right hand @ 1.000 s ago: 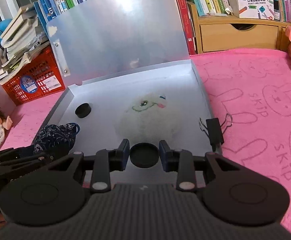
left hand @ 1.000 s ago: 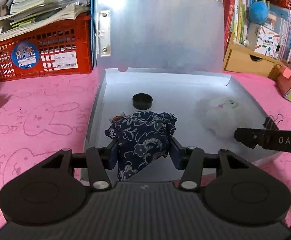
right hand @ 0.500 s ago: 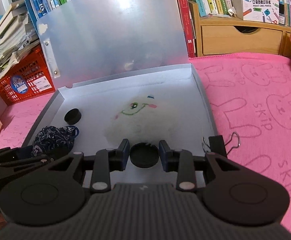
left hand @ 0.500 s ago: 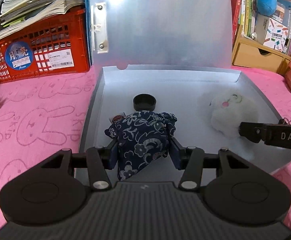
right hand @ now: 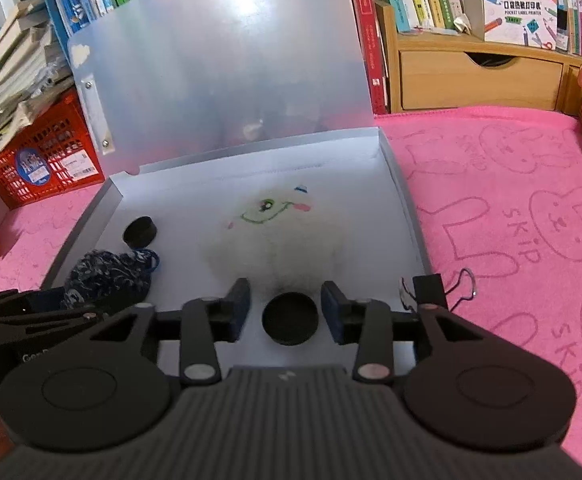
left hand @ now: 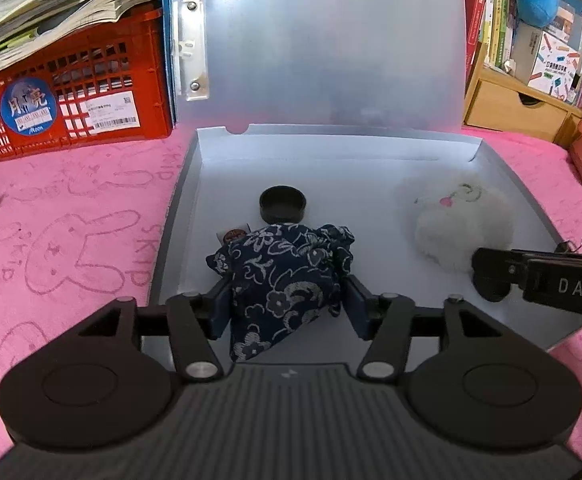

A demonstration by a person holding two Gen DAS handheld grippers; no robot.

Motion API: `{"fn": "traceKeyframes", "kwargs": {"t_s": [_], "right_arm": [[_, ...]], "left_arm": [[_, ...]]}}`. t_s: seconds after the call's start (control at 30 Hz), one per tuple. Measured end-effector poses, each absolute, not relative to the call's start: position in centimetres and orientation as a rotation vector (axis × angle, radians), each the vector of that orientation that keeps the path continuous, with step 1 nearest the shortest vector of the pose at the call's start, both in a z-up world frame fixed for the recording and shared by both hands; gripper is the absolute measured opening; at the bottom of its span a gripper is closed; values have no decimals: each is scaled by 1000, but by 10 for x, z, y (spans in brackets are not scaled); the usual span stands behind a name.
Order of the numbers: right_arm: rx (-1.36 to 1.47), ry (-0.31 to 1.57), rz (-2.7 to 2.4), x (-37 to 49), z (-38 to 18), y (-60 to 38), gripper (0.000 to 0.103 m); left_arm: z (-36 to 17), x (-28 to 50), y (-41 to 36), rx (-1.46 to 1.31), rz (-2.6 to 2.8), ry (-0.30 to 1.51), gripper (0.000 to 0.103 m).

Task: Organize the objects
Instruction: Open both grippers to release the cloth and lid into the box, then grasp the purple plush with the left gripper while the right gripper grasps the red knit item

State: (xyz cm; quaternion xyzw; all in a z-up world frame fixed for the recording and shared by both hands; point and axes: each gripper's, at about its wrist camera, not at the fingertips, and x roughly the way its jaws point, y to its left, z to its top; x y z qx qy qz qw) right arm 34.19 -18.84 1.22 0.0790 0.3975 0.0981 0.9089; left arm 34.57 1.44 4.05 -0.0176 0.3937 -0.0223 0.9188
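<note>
Right gripper (right hand: pixel 285 310) just released around black cap (right hand: pixel 290 319), left gripper (left hand: pixel 287 306) loosening — floral pouch (left hand: pixel 283 280) between

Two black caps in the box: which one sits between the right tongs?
The black cap at the box's near edge, in front of the white plush toy. The other cap lies farther back beside the blue cloth.

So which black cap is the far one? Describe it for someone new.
Find the open grey box on the pink cloth. Its far-left part holds a black cap, just beyond the navy floral cloth. Unlike the other cap, it sits away from either tool.
</note>
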Motion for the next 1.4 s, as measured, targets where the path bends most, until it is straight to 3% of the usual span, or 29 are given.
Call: {"fn": "traceKeyframes", "kwargs": {"t_s": [0.57,1.4], "right_arm": [[119,681,293,272,62,-204,72],[10,600,254,136,24,-209,82]], "left_arm": [[87,283,9,-25,-123,693,80],[61,126,13,-11,-106,575,84]]}}
